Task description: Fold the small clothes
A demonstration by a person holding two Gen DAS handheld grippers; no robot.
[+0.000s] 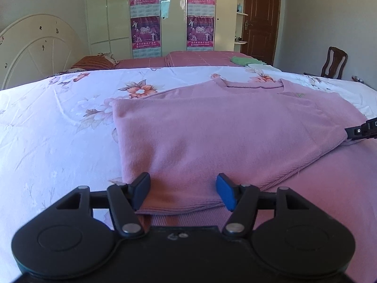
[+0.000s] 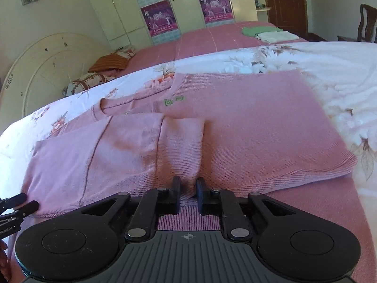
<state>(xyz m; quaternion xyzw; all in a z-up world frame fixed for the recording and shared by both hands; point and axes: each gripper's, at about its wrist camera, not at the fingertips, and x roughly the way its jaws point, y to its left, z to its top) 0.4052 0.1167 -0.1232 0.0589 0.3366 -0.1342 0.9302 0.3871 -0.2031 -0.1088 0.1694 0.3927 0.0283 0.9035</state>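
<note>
**Side fold half done, right gripper has the cuff**

Nearest in right wrist view: right gripper [image 2: 188, 194] w/ fingers drawn close, pinching the ribbed cuff end of the pink sleeve [image 2: 181, 146]. A narrow strip of knit shows between the pads, so it's a grip on fabric, not fully pressed together. In left wrist view the left gripper [image 1: 183, 192] is spread wide, fingers either side of the folded flap's near edge, holding nothing as far as I can tell.

Step, my read: folding the side panel + sleeve in over the body. The flap [image 1: 212, 136] on the person's left already lies across the torso; the sleeve lies lengthwise on top, toward the hem.

Next move prob calls for: place or straighten the sleeve flat along the body, let go of the cuff, then left closes on the hem edge so both can do the bottom-to-top fold. Keep the knit taut, it looks soft & likely to bunch.

The pink sweater [image 2: 259, 127] is a fine rib knit, small green embroidered logo [image 2: 174, 101] on the chest, neckline [image 2: 110, 105] pointing away. It lies flat on the floral sheet [image 1: 59, 122], near edge of the bed.

Further off: other small clothes [image 2: 266, 33] on the pink bedspread [image 2: 200, 40], then the wardrobe [image 1: 165, 11]
</note>
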